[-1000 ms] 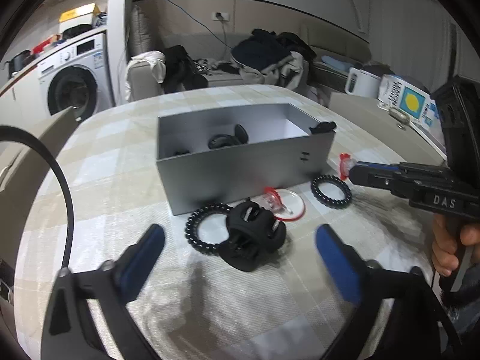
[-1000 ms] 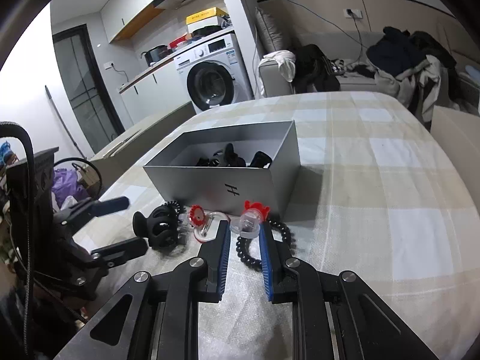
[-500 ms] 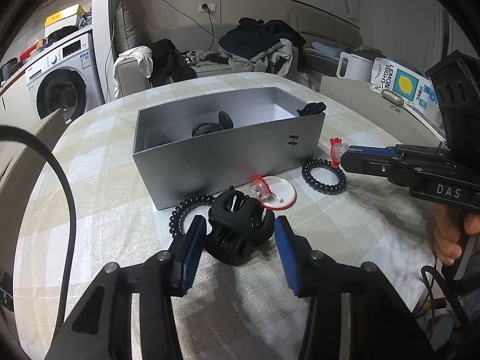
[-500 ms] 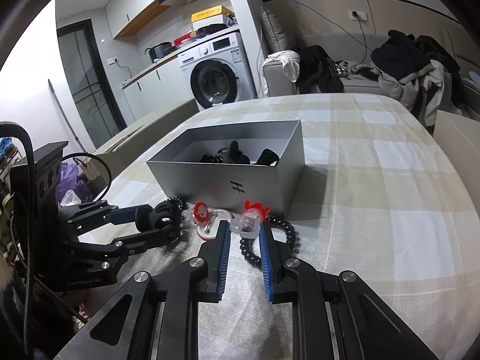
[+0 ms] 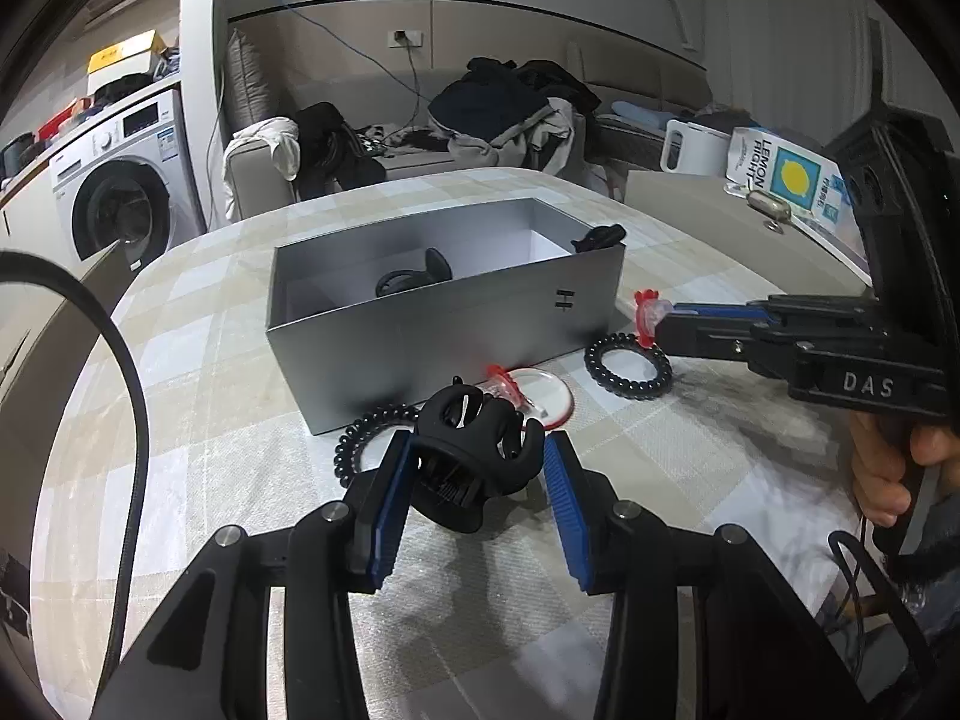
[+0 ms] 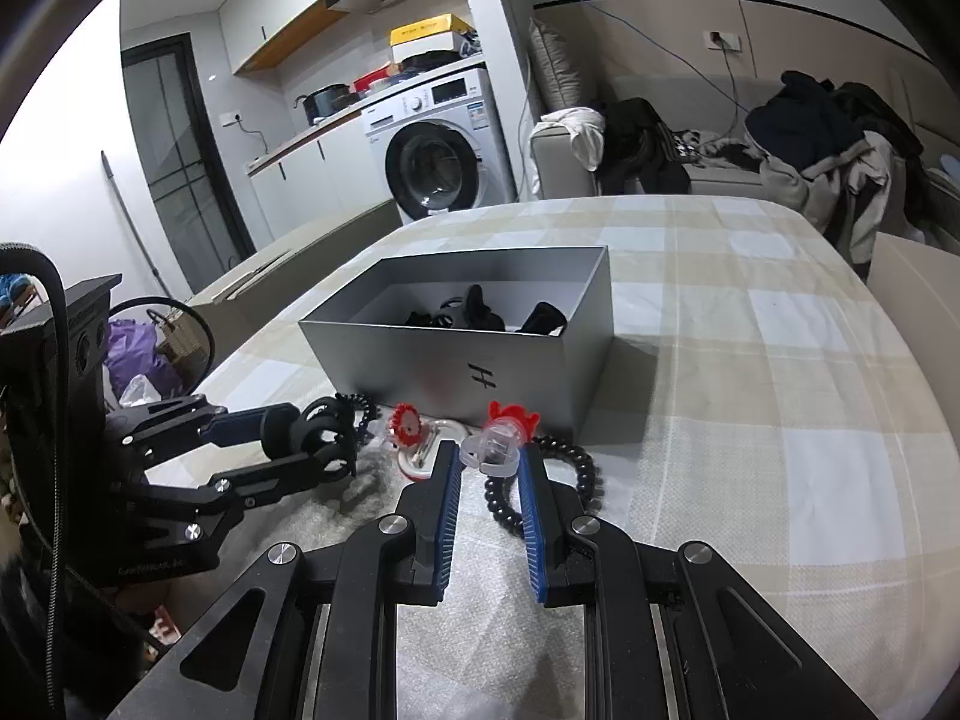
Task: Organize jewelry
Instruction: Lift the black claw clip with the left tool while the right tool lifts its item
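My left gripper [image 5: 477, 471] is shut on a black claw hair clip [image 5: 474, 459], lifted slightly over the checked tablecloth; it also shows in the right wrist view [image 6: 318, 435]. My right gripper [image 6: 489, 462] is shut on a clear ring with a red top [image 6: 501, 435], seen too in the left wrist view [image 5: 648, 309]. An open grey box [image 5: 444, 324] holds several black hair items [image 6: 474, 312]. A black spiral hair tie [image 5: 627, 357] lies under the right gripper. Another spiral tie [image 5: 366, 429] and a clear red-rimmed disc [image 5: 540, 399] lie before the box.
A second red-topped ring [image 6: 405, 423] rests on the disc. The table edge falls off at left toward a washing machine [image 6: 438, 156]. A sofa with piled clothes [image 5: 498, 114] stands behind. A lemon-print carton [image 5: 786, 177] and a white kettle [image 5: 690, 147] sit at right.
My left gripper moved forward and closed from wide open onto the black claw clip, then raised it a little. The right gripper kept its hold on the ring.
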Demonstrator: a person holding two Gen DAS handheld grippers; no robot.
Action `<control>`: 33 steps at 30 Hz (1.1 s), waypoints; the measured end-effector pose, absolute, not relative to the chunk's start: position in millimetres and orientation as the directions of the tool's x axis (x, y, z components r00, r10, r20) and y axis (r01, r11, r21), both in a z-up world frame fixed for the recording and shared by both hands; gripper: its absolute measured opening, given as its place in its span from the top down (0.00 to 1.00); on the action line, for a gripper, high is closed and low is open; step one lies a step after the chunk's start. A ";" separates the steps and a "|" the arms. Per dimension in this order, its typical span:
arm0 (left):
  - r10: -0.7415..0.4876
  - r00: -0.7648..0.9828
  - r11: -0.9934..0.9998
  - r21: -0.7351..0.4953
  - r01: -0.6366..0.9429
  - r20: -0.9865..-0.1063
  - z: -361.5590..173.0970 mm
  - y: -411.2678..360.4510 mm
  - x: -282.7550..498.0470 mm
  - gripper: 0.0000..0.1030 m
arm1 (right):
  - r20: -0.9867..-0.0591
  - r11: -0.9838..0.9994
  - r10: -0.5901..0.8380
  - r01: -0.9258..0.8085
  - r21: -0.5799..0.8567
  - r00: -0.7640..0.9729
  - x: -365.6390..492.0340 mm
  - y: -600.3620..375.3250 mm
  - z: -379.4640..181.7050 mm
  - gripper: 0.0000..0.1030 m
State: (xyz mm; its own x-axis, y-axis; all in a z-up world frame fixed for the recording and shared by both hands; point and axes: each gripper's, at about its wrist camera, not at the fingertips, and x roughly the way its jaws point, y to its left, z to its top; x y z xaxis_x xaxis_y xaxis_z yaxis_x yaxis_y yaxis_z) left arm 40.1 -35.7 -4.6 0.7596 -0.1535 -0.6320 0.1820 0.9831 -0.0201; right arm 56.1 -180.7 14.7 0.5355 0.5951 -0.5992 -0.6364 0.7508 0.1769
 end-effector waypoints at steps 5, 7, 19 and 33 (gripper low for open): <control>-0.159 0.762 0.984 -0.040 0.172 -0.627 -4.2 -34.4 41.7 0.64 | -0.593 0.747 0.602 -0.640 0.180 0.535 54.7 -181.8 15.3 0.82; -0.161 0.767 0.985 -0.048 0.168 -0.622 -3.2 -34.0 40.7 0.64 | -0.590 0.745 0.606 -0.642 0.184 0.533 54.6 -182.6 15.7 0.82; -0.173 0.788 0.985 -0.087 0.151 -0.591 5.7 -27.0 38.3 0.64 | -0.573 0.739 0.629 -0.632 0.233 0.525 57.0 -188.8 19.2 0.82; -0.167 0.832 0.986 -0.108 0.128 -0.530 38.5 -16.3 48.0 0.86 | -0.512 0.747 0.656 -0.574 0.336 0.554 67.7 -197.3 66.7 0.82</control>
